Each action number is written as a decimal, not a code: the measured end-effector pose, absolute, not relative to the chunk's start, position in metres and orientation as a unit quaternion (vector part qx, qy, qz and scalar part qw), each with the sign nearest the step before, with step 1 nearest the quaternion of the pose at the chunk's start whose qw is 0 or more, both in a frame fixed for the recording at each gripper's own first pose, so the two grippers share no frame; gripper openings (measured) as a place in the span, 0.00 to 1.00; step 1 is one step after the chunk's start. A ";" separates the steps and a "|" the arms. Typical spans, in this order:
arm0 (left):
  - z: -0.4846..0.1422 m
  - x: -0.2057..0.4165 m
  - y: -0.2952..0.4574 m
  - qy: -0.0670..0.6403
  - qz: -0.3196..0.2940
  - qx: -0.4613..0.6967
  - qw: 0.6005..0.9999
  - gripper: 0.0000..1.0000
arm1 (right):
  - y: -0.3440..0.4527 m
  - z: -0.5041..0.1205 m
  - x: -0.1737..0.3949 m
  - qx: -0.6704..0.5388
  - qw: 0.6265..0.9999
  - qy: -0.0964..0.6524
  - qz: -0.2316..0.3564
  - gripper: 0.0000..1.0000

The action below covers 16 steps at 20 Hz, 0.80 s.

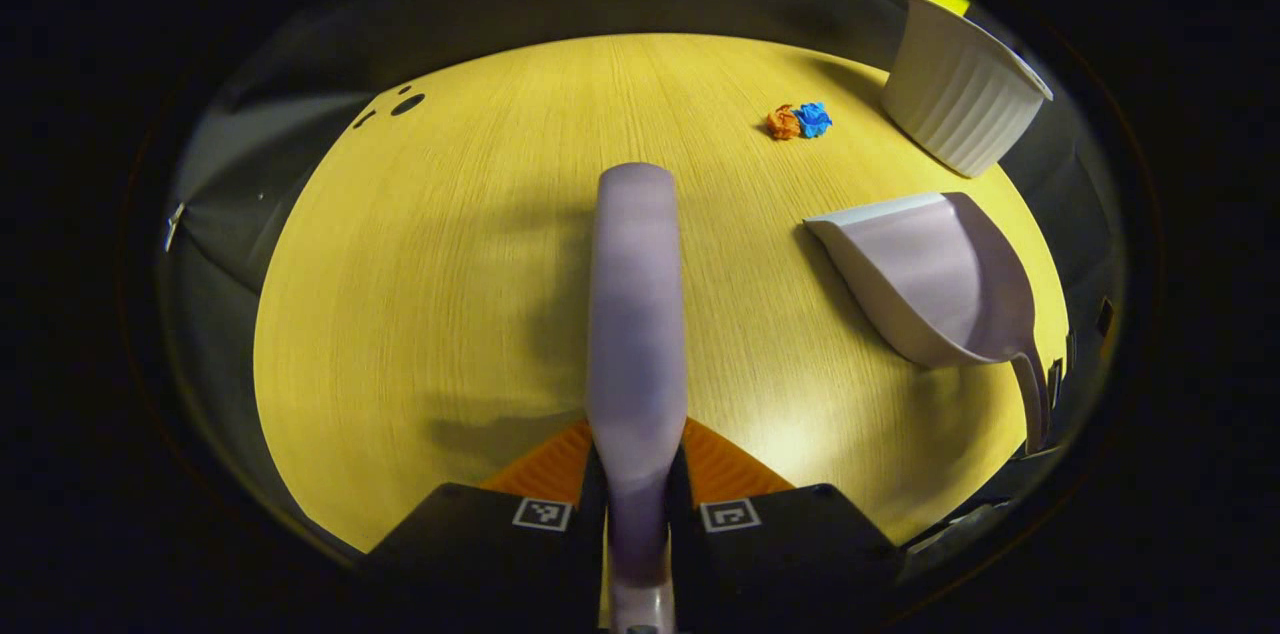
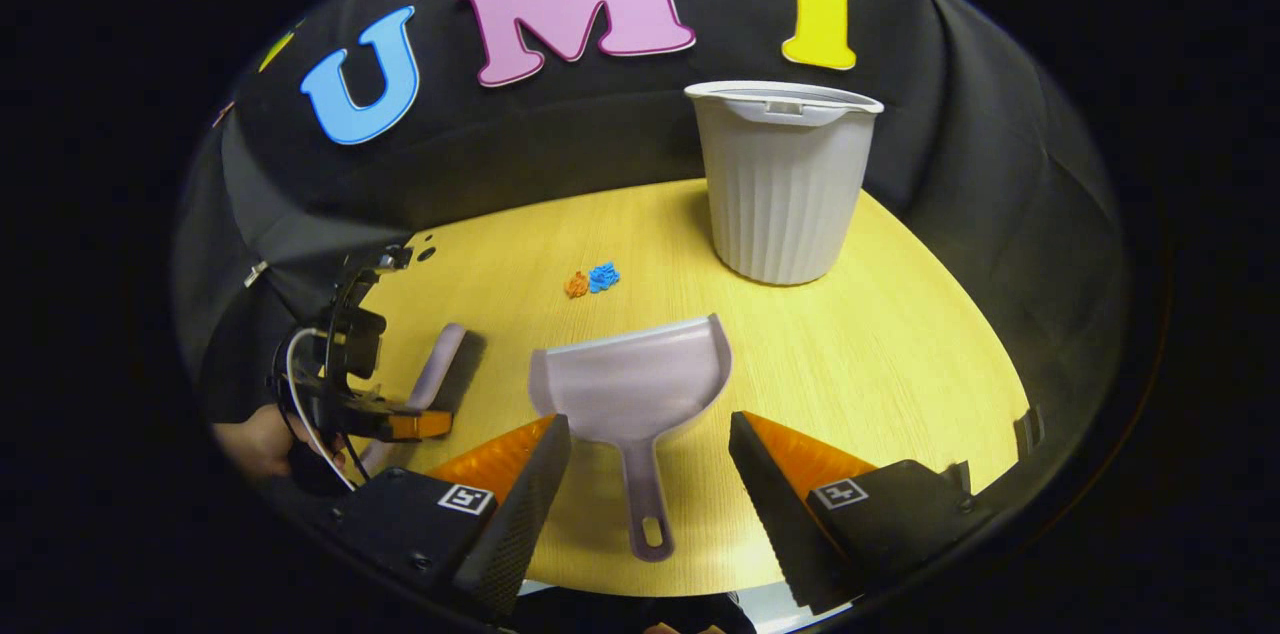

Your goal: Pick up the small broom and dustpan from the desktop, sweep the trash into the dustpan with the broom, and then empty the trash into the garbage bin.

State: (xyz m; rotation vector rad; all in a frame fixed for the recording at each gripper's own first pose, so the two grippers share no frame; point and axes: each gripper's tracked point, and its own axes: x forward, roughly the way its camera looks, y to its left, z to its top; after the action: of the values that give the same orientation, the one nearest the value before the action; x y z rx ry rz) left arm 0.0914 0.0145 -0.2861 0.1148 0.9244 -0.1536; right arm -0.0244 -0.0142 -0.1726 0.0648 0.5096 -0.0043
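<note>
A pale lilac broom [image 1: 634, 314] runs straight ahead between my left gripper's [image 1: 636, 474] fingers, which are shut on its handle, just above the yellow wooden desktop [image 1: 420, 294]. The matching dustpan [image 2: 632, 384] lies flat on the desk, its handle [image 2: 645, 504] pointing back between the spread fingers of my open right gripper [image 2: 648, 454]. Two small crumpled scraps, one orange [image 2: 576, 285] and one blue [image 2: 603, 276], lie together beyond the pan. The dustpan [image 1: 930, 274] sits to the right of the broom, and the left gripper [image 2: 400, 424] holds the broom [image 2: 440, 369] at the desk's left.
A white ribbed garbage bin [image 2: 782, 179] stands upright at the back right of the desk, also seen as the bin [image 1: 958, 94] beyond the scraps [image 1: 798, 121]. A hand [image 2: 255, 444] holds the left gripper. The desk edge curves close on the right.
</note>
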 end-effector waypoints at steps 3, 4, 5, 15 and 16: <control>-0.285 0.093 0.014 0.434 -0.079 0.051 0.896 0.29 | -0.007 -0.183 -0.026 0.029 0.961 0.275 0.006 0.99; -0.284 0.094 0.014 0.430 -0.081 0.047 0.898 0.28 | -0.004 -0.189 -0.026 0.030 0.958 0.285 0.007 0.99; -0.284 0.094 0.014 0.427 -0.082 0.043 0.900 0.28 | -0.004 -0.194 -0.026 0.034 0.955 0.293 0.005 0.99; -0.227 0.080 0.035 0.350 -0.104 0.062 0.929 0.25 | -0.016 -0.255 -0.011 0.005 0.927 0.374 -0.030 0.99; -0.222 0.078 0.036 0.346 -0.108 0.061 0.930 0.25 | -0.019 -0.259 -0.012 -0.005 0.923 0.382 -0.039 0.99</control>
State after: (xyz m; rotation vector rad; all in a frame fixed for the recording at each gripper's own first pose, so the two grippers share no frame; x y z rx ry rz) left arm 0.0776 0.0357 -0.2217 0.1247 0.7079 -0.2213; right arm -0.0123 -0.0193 -0.2594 -0.0102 0.7850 -0.0798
